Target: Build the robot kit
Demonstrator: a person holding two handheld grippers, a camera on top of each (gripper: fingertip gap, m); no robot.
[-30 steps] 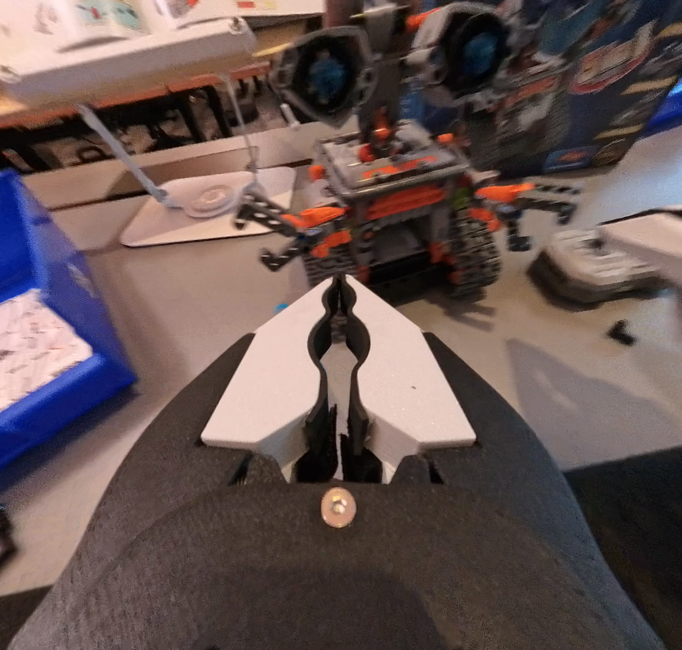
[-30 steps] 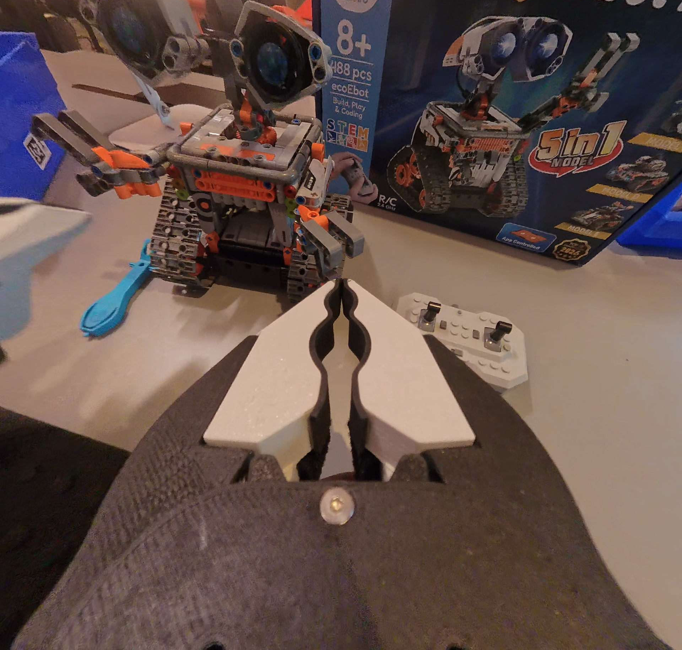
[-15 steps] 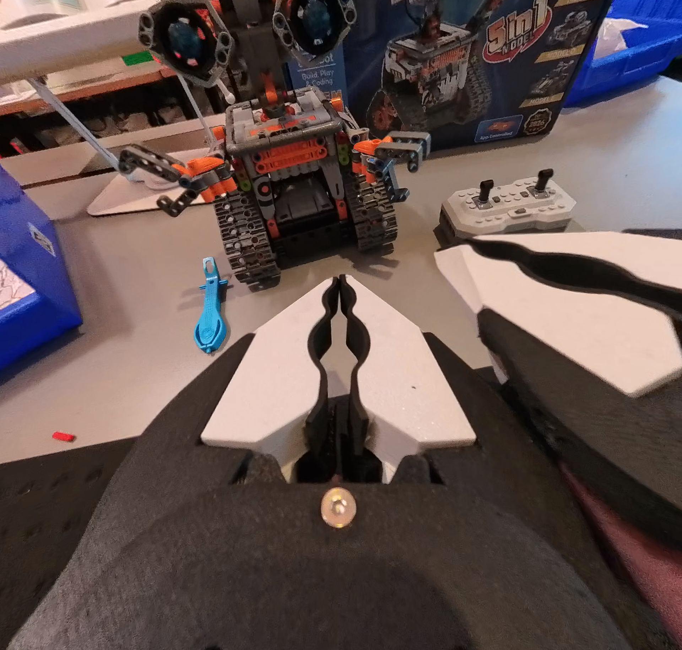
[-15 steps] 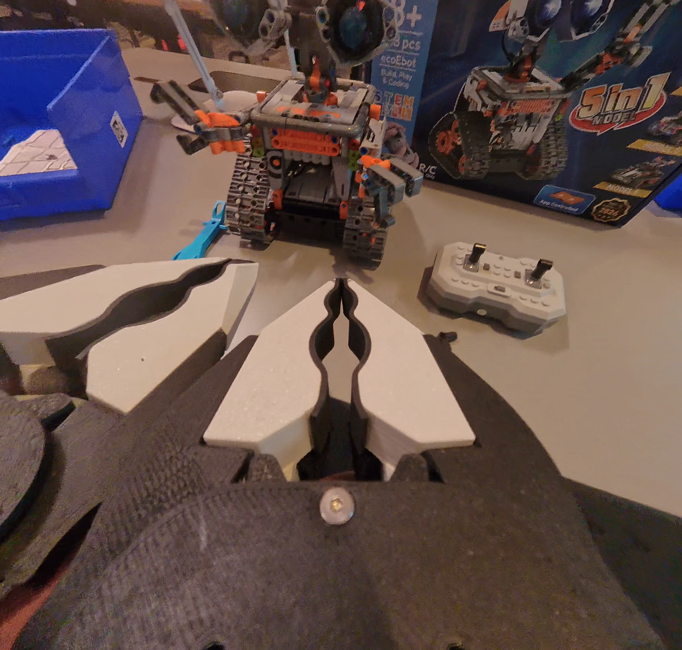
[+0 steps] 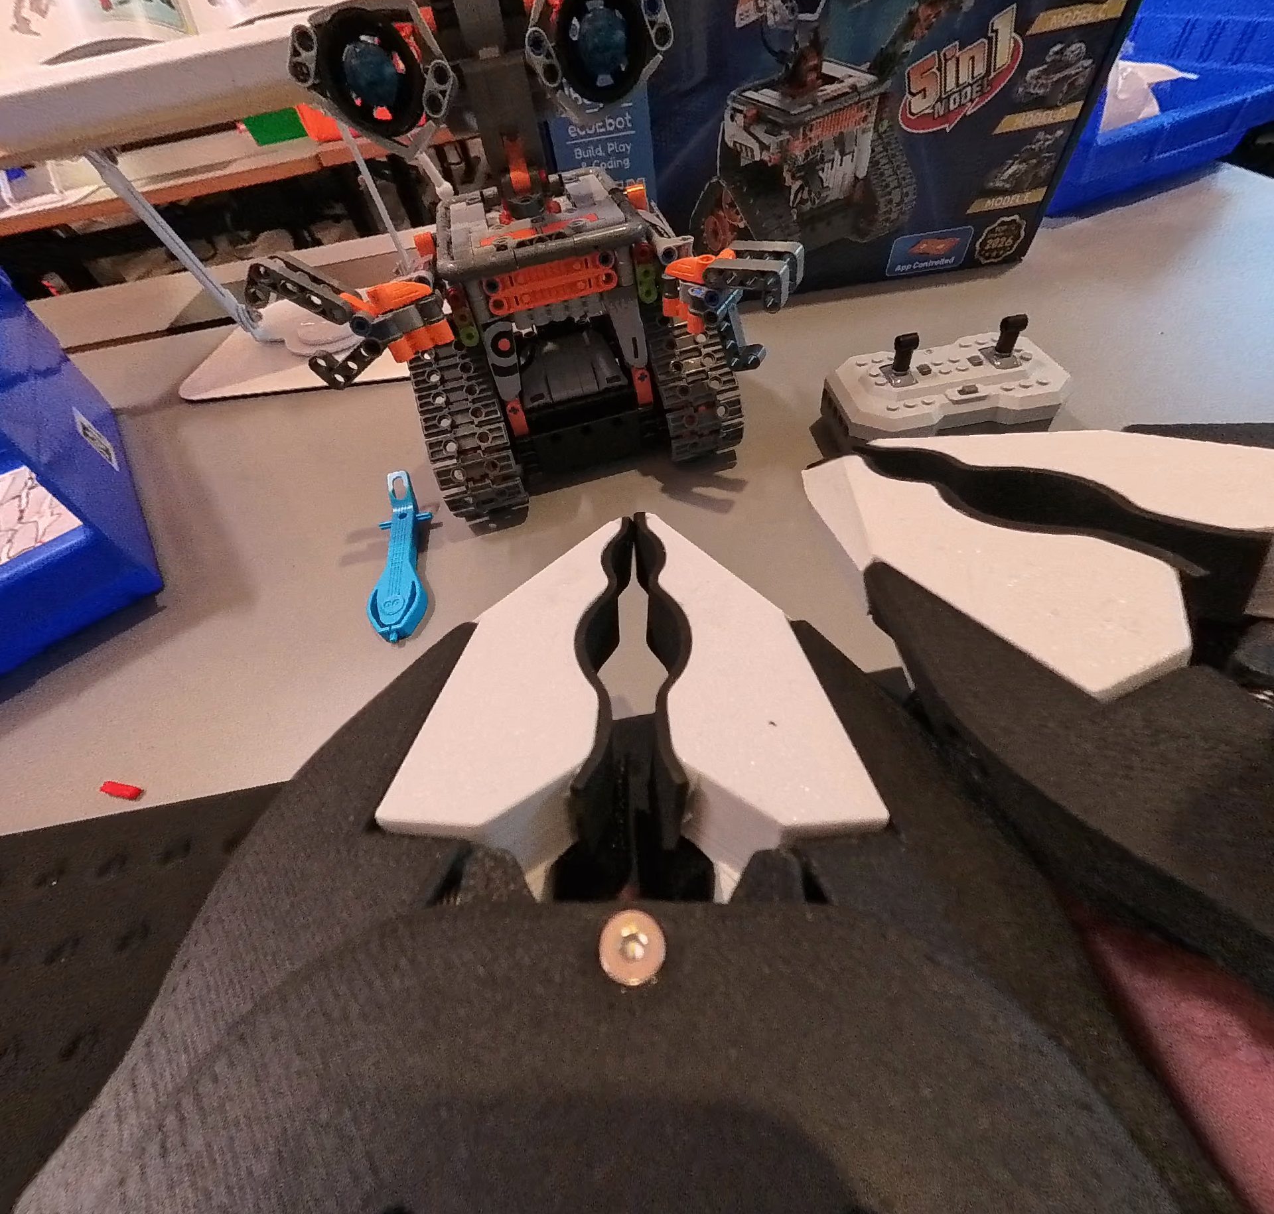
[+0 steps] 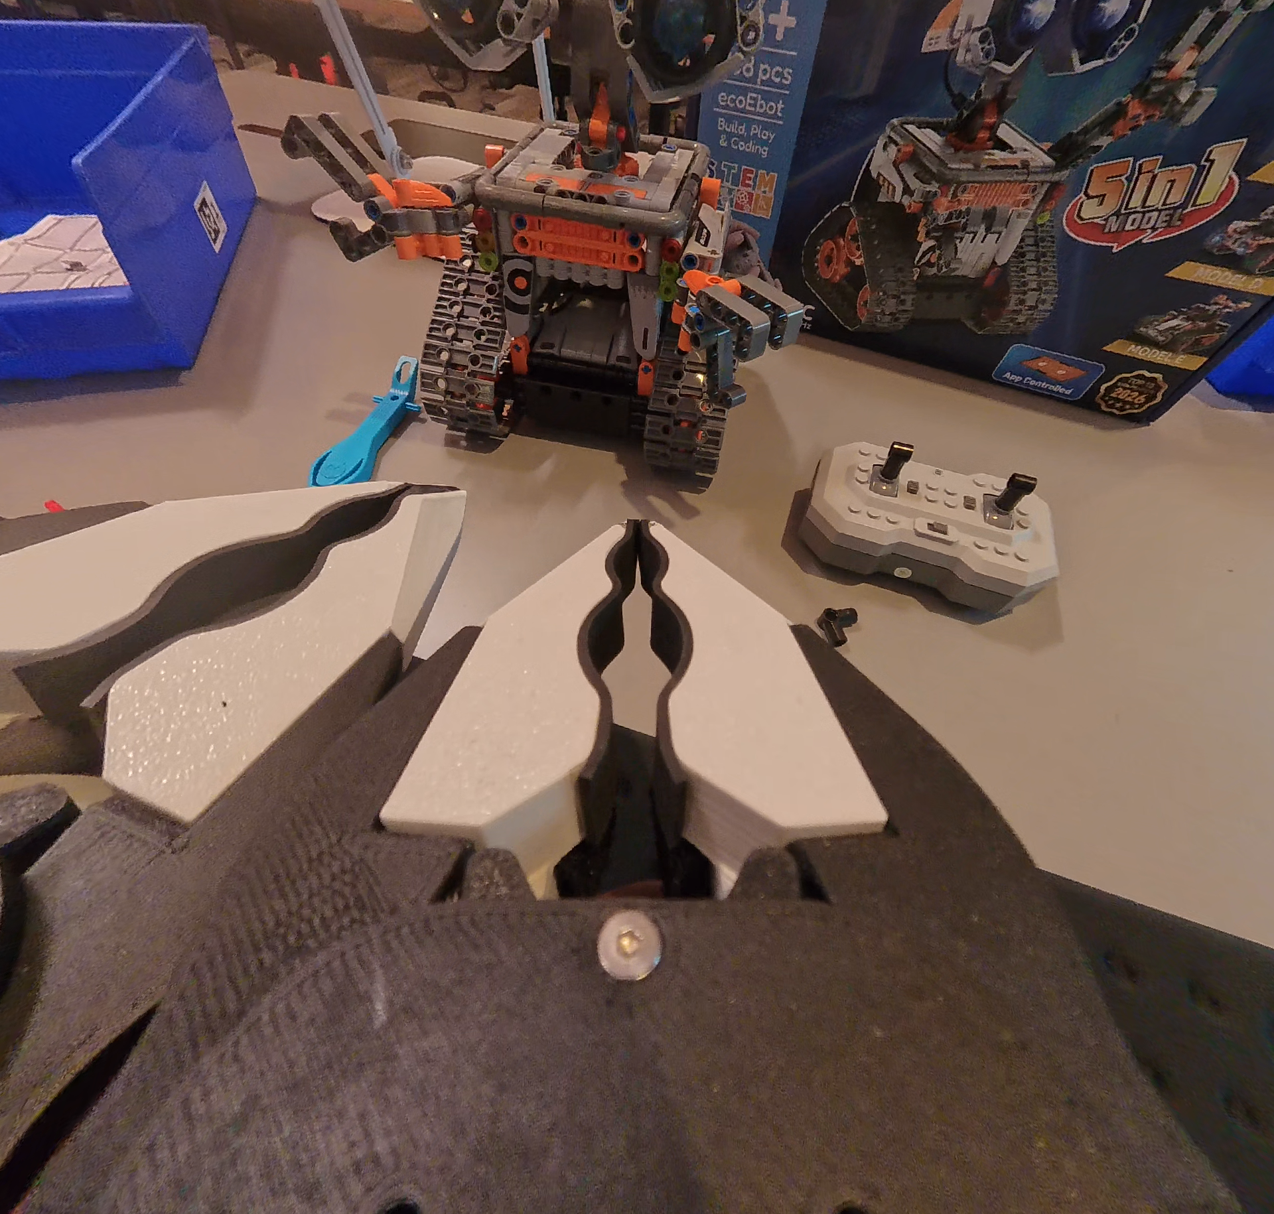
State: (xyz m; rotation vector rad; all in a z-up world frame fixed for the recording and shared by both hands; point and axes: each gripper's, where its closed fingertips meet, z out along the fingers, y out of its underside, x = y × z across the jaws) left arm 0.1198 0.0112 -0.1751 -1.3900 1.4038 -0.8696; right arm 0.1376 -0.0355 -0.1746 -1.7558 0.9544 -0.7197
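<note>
A grey and orange brick-built robot (image 5: 558, 326) on tracks stands on the grey table, also in the right wrist view (image 6: 586, 285). My left gripper (image 5: 634, 523) is shut and empty, low over the table in front of the robot. My right gripper (image 6: 638, 529) is shut and empty, beside it to the right. Each shows in the other's view: the right one (image 5: 820, 485), the left one (image 6: 441, 512). A blue brick-separator tool (image 5: 400, 560) lies left of the robot (image 6: 358, 436). A grey remote with two sticks (image 5: 951, 381) lies to its right (image 6: 931, 526).
The dark blue product box (image 6: 999, 147) stands behind the robot. A blue bin (image 6: 124, 202) sits at the left (image 5: 55, 492). A white stand with an open booklet (image 5: 138, 44) is at the back left. A small black piece (image 6: 837, 622) and a small red piece (image 5: 120, 789) lie on the table. About 5 cm separates my left fingertips from my right. My left tips are roughly 15 cm from the robot (image 6: 358, 436). The left camera catches it too, in the left wrist view (image 5: 396, 565).
Both grippers have drawn back from the robot and come side by side, both still shut. Since half a second ago they have barely moved.
</note>
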